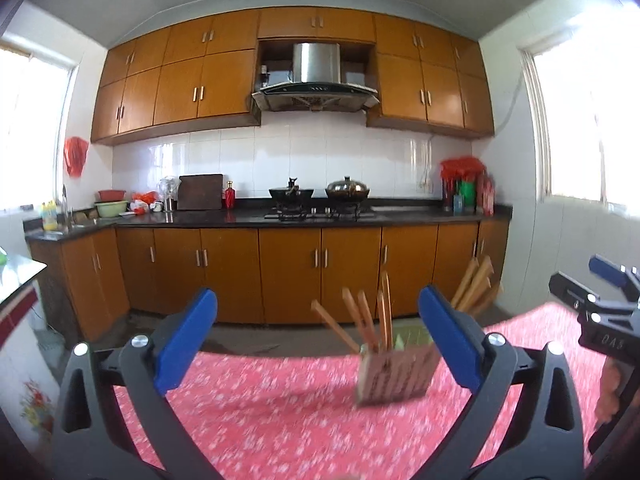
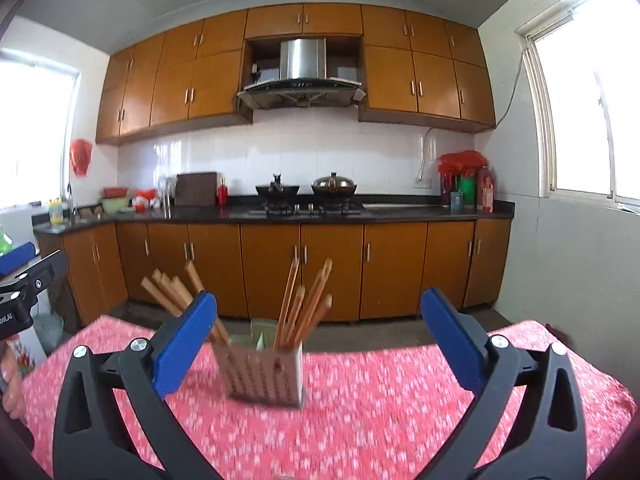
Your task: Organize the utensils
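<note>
Chopsticks [image 2: 296, 312] standing in a holder [image 2: 262, 374], some upright on one side, some [image 2: 172, 292] leaning out on the other. Holder sitting on the pink flowered surface [image 2: 360, 420], about in the middle, a bit blurry. Nothing lying loose on the cloth, as far as can be seen.

Right tongs [image 2: 316, 348] spread wide, holding nothing, with the holder seen between the two blue fingers [image 2: 182, 348]. Left tongs [image 1: 318, 344] spread wide too, holding nothing, with the holder [image 1: 394, 376] near the right-hand finger. Neither one touching the holder, by the look of it.

Probably near the end of the job, or just checking. If tidying the leaning sticks: go slow, come in from above, pinch one stick low near the rim, stand it up straight, let go softly. Best to steady the holder with the other tongs, since a tall, light box like that may tip over.

Behind it all, a kitchen with brown cupboards [image 2: 332, 268] and a stove [image 2: 308, 208].
</note>
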Demonstrator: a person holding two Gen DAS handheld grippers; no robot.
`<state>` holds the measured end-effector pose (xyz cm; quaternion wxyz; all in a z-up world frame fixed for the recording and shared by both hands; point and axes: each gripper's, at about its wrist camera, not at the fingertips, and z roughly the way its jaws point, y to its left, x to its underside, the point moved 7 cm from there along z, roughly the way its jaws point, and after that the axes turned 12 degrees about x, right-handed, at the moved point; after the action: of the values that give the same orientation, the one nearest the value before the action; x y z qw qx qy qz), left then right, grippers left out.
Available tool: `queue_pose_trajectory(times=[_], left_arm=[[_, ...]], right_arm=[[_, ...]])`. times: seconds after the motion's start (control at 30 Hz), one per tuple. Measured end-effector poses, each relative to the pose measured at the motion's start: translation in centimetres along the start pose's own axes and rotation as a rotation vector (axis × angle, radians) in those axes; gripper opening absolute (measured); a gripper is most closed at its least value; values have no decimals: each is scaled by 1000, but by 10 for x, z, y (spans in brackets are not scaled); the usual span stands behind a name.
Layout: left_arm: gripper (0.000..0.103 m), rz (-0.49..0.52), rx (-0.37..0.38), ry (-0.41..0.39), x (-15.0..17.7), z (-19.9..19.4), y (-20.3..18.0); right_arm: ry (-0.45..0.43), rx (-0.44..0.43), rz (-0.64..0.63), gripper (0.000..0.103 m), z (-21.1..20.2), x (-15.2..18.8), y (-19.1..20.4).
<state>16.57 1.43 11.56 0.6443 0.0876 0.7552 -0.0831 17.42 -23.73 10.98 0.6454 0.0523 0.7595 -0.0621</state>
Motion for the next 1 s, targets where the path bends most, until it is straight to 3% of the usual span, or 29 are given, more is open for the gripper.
queue_pose_trajectory(times=[0.37,0.5,0.77,1.0], left_arm=[[99,-56,-57,122,94,-43,-14],[99,-53,-72,132,117,-55,-20],[99,-17,-82,176,142,-61,-30],[99,-26,-74,204,150,-58,-32]], right_arm=[[115,-14,-26,101,-41,86,-1],[154,-20,-23,101,-49,108,-1],[216,-21,-41,101,-60,144,3],[247,-14,-19,101,-59,150,-1]])
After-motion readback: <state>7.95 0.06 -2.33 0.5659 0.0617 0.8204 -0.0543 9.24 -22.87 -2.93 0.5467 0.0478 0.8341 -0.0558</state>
